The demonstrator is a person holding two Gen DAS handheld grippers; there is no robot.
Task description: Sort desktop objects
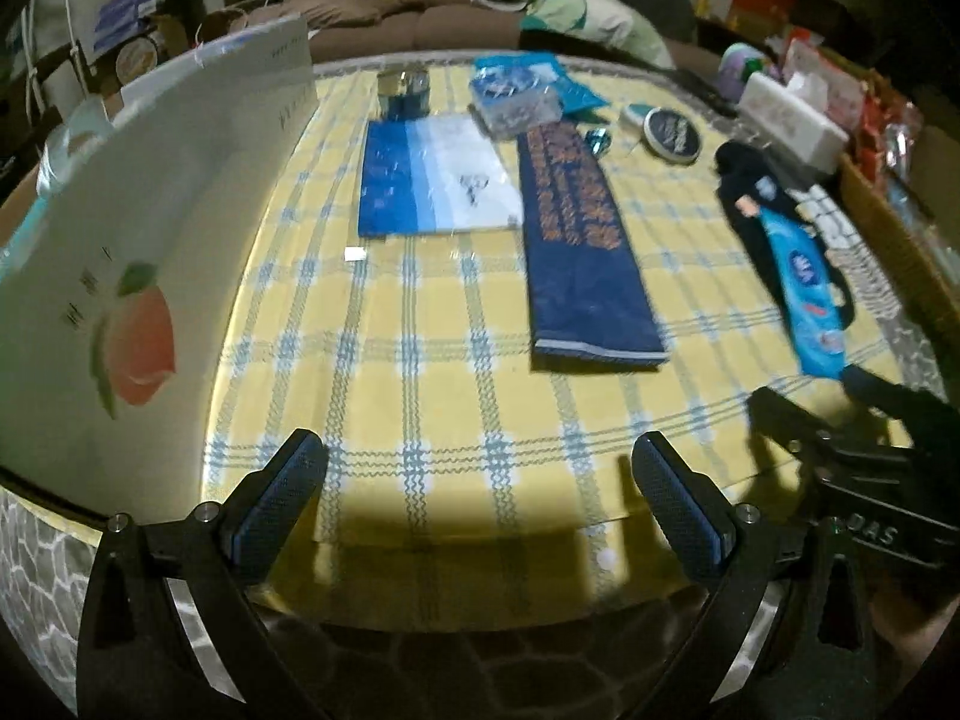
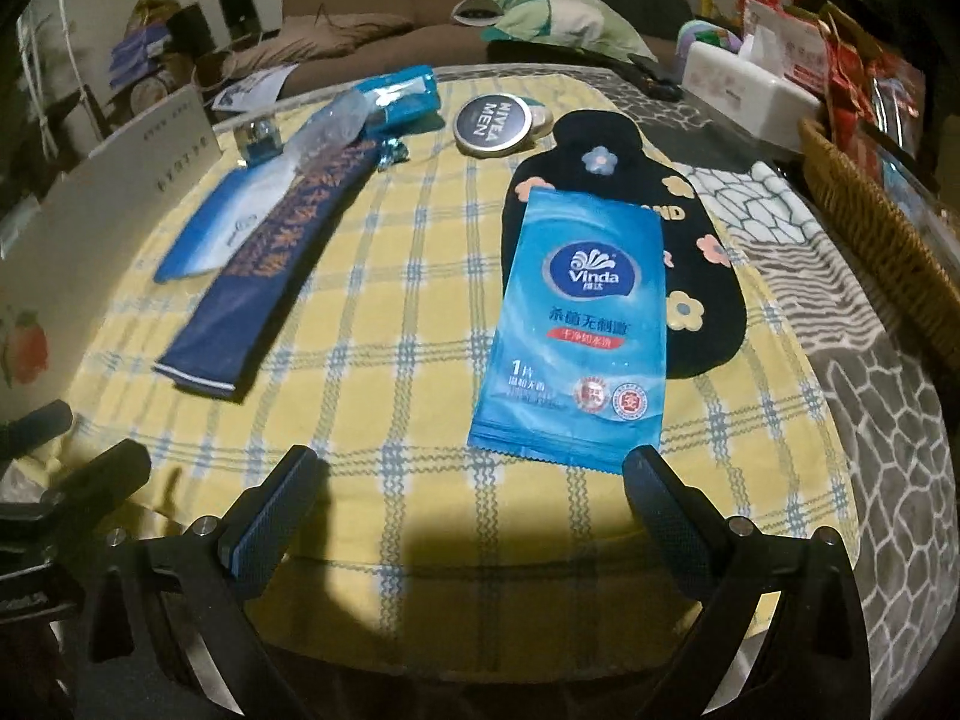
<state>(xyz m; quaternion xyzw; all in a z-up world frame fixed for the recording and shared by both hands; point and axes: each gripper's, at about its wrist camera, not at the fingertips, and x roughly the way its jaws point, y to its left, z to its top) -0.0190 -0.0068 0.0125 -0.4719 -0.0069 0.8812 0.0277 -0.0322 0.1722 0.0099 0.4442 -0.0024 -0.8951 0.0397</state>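
Both grippers hovered low over the near edge of the yellow plaid cloth (image 2: 420, 324). I saw the left gripper (image 1: 480, 480) with jaws spread wide, nothing between them; the right gripper (image 2: 474, 492) likewise stood wide open and empty. The Vinda wipe packet (image 2: 576, 324) lay flat just ahead of the right gripper, long axis running away from the camera, serrated end nearest, far end overlapping the black flowered pouch (image 2: 690, 228). The navy printed sleeve (image 1: 585, 240) lay lengthwise near the cloth's middle, striped end toward me. Beside it sat the blue-and-white packet (image 1: 432, 177). The Nivea tin (image 2: 495, 126) sat farther back. A small object (image 1: 598, 140) near the tin was possibly a foil-wrapped sweet; too blurred.
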